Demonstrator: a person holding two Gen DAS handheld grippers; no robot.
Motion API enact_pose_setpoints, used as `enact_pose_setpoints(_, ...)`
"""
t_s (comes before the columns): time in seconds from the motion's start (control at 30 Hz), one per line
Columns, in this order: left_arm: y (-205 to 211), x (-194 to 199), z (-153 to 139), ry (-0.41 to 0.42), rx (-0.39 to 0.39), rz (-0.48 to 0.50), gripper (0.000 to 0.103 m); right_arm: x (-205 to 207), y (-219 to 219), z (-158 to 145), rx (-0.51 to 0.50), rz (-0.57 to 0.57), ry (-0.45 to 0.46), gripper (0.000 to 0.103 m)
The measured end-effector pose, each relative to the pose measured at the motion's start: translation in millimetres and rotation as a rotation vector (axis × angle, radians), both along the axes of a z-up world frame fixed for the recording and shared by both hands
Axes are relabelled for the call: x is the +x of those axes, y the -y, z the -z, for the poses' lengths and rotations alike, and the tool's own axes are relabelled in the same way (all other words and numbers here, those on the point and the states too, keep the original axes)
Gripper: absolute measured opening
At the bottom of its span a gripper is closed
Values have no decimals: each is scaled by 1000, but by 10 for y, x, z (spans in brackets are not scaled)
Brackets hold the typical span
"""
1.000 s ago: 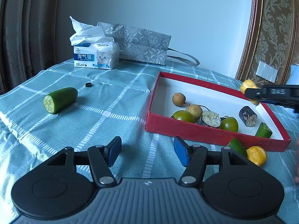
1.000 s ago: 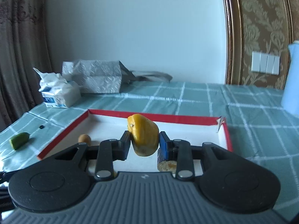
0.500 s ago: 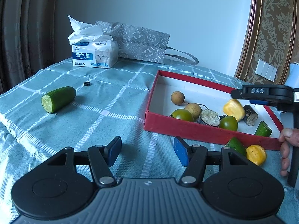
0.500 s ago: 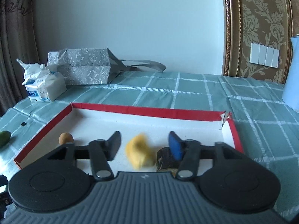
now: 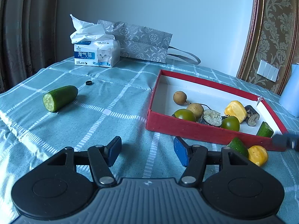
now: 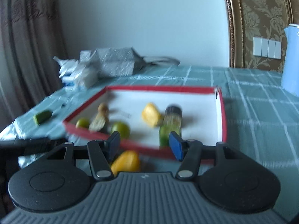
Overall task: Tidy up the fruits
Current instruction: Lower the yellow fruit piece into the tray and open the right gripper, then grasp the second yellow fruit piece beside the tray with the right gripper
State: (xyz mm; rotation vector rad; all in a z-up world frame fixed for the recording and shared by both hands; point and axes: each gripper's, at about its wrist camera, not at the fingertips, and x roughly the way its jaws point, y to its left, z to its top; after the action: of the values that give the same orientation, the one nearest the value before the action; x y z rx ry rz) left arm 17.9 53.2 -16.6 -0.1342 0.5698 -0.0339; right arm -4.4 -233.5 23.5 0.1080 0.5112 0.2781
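Note:
A red box (image 5: 186, 129) with a white floor holds several fruits, among them a yellow piece (image 5: 235, 110), two green round fruits (image 5: 185, 114) and brown ones. Outside its front wall lie a green piece (image 5: 238, 146) and a second yellow fruit (image 5: 258, 155). A cut cucumber (image 5: 59, 98) lies on the cloth to the left. My left gripper (image 5: 145, 151) is open and empty above the cloth. My right gripper (image 6: 144, 145) is open and empty in front of the box (image 6: 221, 115), with the outside yellow fruit (image 6: 126, 162) just below its fingers. The right wrist view is blurred.
A tissue pack (image 5: 96, 53) and a grey patterned bag (image 5: 140, 41) stand at the back by the wall. A small black ring (image 5: 88, 82) lies on the checked green cloth. A light blue container (image 6: 291, 59) stands at the far right.
My right gripper opened and dropped the yellow piece into the box, then pulled back and down to the front of the box. My left gripper stayed open and barely moved.

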Motion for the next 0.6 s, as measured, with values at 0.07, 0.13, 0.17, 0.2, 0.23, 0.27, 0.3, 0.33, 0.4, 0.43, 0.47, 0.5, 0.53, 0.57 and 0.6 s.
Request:
enact_pose_setpoints(0.07,-1,3,0,-1,1,0,61,-71,-43,77,-11,-19,-19,56)
enact_pose_setpoints(0.13,0,6,1,-3,2,-1,61,-103,-98,142,-22,-37,-30,56)
enact_pose_setpoints(0.17,0,6,-1,-4,2,-1,61,-115,-116,167,-25,-42,-32,56)
enact_pose_setpoints(0.2,-1,4,-1,-4,1,-1,61,-105,-137,185,-27,-47,-39,56)
enact_pose_setpoints(0.23,-2,5,-2,-3,1,-1,61,-98,-154,198,-28,-52,-44,56)
enact_pose_setpoints(0.27,-3,2,-3,-2,-1,-1,61,-102,-168,205,-31,-56,-45,56)
enact_pose_setpoints(0.3,-6,-3,-6,2,-2,-5,61,-95,-184,205,-37,-59,-48,56)
enact_pose_setpoints(0.33,-16,-8,-9,8,-7,-9,61,-84,-198,206,-40,-61,-53,56)
enact_pose_setpoints(0.4,-52,-26,-22,22,-19,-27,61,-62,-214,217,-38,-63,-66,56)
enact_pose_setpoints(0.43,-84,-49,-35,38,-27,-52,61,-51,-226,228,-42,-62,-72,56)
enact_pose_setpoints(0.47,-128,-72,-53,55,-42,-75,61,-39,-235,239,-45,-59,-75,56)
enact_pose_setpoints(0.5,-188,-94,-70,75,-62,-108,61,-27,-242,249,-45,-59,-77,56)
enact_pose_setpoints(0.53,-264,-126,-85,103,-89,-157,61,-15,-246,258,-43,-61,-82,56)
enact_pose_setpoints(0.57,-325,-144,-92,120,-111,-197,61,5,-250,265,-44,-60,-87,56)
enact_pose_setpoints(0.6,-379,-150,-95,127,-136,-228,61,17,-257,275,-48,-58,-94,56)
